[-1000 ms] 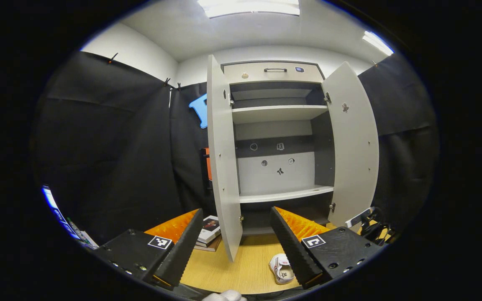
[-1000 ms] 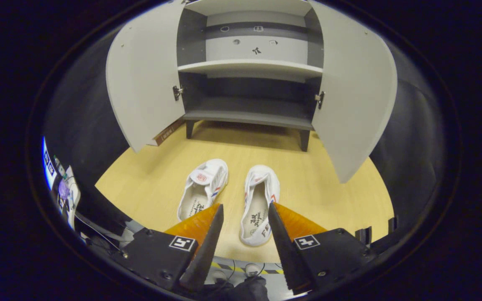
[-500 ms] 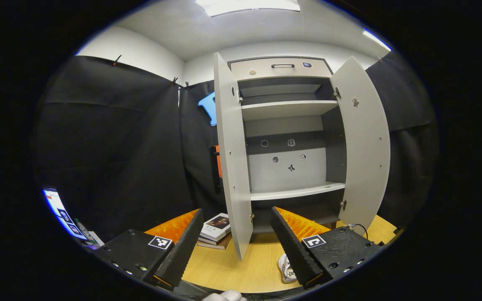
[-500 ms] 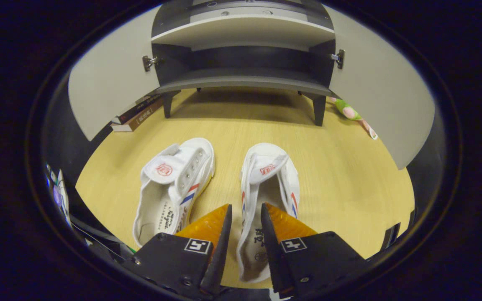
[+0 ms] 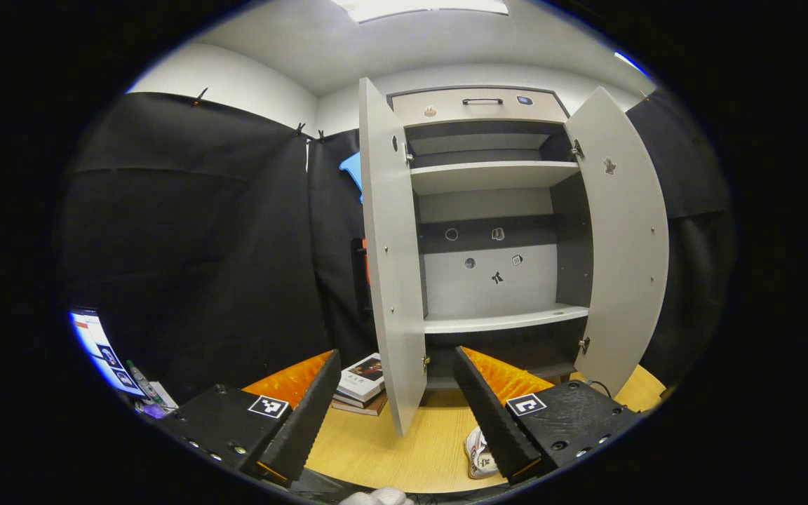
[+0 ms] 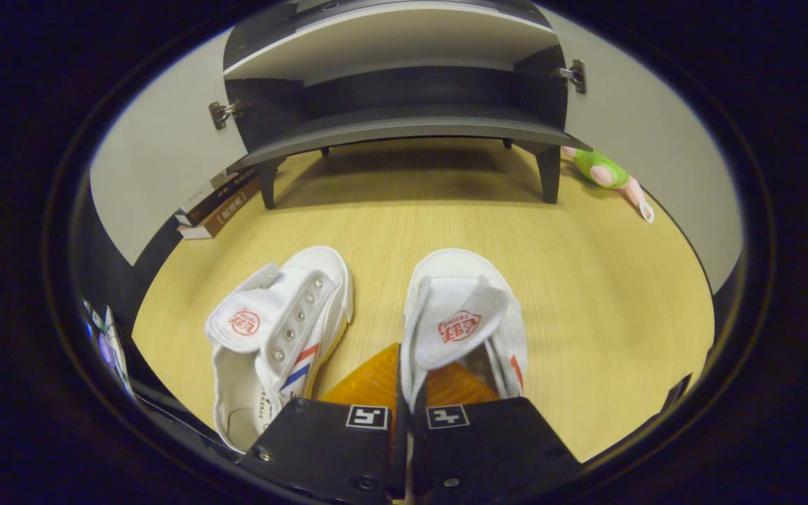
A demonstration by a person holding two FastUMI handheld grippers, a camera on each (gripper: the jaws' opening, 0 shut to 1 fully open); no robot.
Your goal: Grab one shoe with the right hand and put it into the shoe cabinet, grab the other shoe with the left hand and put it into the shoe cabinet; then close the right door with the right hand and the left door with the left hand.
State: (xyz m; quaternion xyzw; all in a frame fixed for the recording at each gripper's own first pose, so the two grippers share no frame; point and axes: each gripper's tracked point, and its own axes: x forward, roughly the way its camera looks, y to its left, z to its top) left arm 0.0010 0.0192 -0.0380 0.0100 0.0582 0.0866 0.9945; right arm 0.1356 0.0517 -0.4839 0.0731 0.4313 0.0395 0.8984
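Right tool (image 6: 404, 393): a second ago wide above the shoes; now squeezed on the inner side wall of the right shoe (image 6: 461, 319), it seems, though the tips are hard to see.
Left shoe (image 6: 274, 337): on the floor (image 6: 586, 294), just beside its pair.
Left tool (image 5: 393, 407): wide, holding nothing.
Shoe cabinet (image 5: 495, 238): both doors open.
Meaning: first grab done; lift comes next.
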